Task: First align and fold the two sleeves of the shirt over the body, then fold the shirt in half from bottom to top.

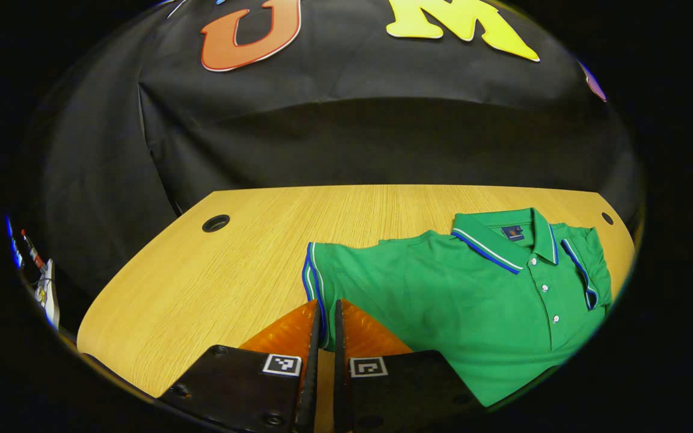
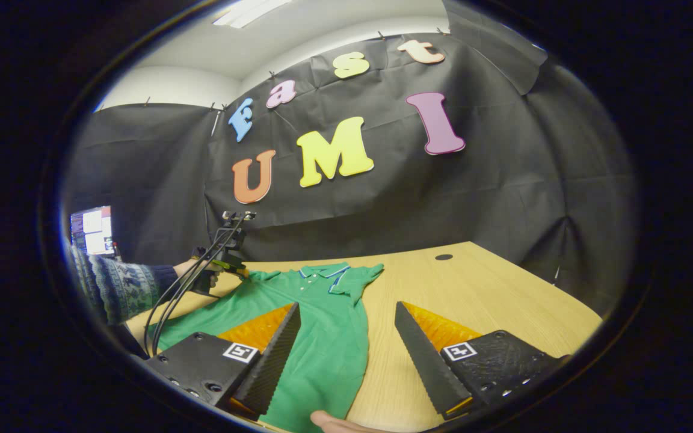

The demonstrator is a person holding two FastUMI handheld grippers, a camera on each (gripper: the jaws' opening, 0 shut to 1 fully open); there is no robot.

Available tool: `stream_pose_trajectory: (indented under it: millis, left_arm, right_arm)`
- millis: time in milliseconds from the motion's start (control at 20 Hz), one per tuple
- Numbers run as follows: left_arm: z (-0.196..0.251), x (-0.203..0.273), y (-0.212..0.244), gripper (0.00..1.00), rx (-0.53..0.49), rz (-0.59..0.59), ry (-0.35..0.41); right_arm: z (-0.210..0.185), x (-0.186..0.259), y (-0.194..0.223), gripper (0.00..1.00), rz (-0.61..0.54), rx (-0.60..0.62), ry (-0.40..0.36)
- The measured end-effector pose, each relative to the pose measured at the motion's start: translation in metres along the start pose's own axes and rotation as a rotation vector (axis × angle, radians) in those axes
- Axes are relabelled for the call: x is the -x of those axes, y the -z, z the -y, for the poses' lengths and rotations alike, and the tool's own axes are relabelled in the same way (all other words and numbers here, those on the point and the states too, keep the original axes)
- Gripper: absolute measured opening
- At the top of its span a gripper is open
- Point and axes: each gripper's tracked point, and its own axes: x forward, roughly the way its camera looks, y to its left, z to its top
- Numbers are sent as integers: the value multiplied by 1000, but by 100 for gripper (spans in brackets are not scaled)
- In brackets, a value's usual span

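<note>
A green polo shirt (image 1: 443,300) with blue-and-white trim lies face up on the wooden table (image 1: 202,288), collar toward the back. My left gripper (image 1: 327,319) is shut on the near sleeve, just behind its striped cuff (image 1: 310,270). The other sleeve (image 1: 593,270) appears folded in toward the buttons. In the right gripper view the shirt (image 2: 322,337) stretches from the collar down to the front edge. My right gripper (image 2: 346,305) hangs open above its lower right side, gripping nothing. Farther off, the left gripper (image 2: 239,273) pinches the sleeve, held by a hand in a patterned knit sleeve (image 2: 118,285).
Round cable holes (image 1: 216,223) (image 2: 443,257) sit near the table's back corners. Bare wood (image 2: 473,288) spreads to the right of the shirt. A fingertip (image 2: 334,424) shows at the front edge. A lit screen (image 2: 91,228) stands beyond the table at the left.
</note>
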Motion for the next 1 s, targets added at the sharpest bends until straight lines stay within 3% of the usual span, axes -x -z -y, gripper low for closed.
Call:
stream_pose_trajectory:
  millis: [300, 350, 400, 500, 550, 600, 650, 700, 800, 1000]
  left_arm:
    - [47, 12, -21, 17, -44, 27, 43]
    - [62, 15, -25, 17, -10, 38, 87]
    - [82, 21, -29, 20, 36, 44, 162]
    - [112, 33, -37, 37, 94, 65, 266]
    - [120, 38, -42, 17, 115, 77, 299]
    - [132, 43, -44, 78, 129, 84, 349]
    - [138, 51, -46, 76, 131, 82, 378]
    - [136, 54, -47, 100, 121, 83, 368]
    - [122, 56, -48, 100, 95, 103, 309]
    - [106, 83, -43, 100, 81, 137, 272]
  right_arm:
    - [-1, 0, 5, 95, -17, -20, -21]
    - [0, 0, 4, 92, -16, -25, -21]
    - [1, 0, 3, 95, -13, -29, -20]
    - [0, 1, 5, 92, -21, -42, -31]
    - [0, 0, 7, 95, -28, -51, -33]
    - [2, 0, 6, 95, -30, -57, -30]
    - [4, 1, 6, 95, -30, -62, -26]
    - [5, 0, 5, 95, -30, -64, -22]
    - [7, -1, 5, 95, -36, -62, -8]
    - [6, 4, 4, 95, -53, -45, 18]
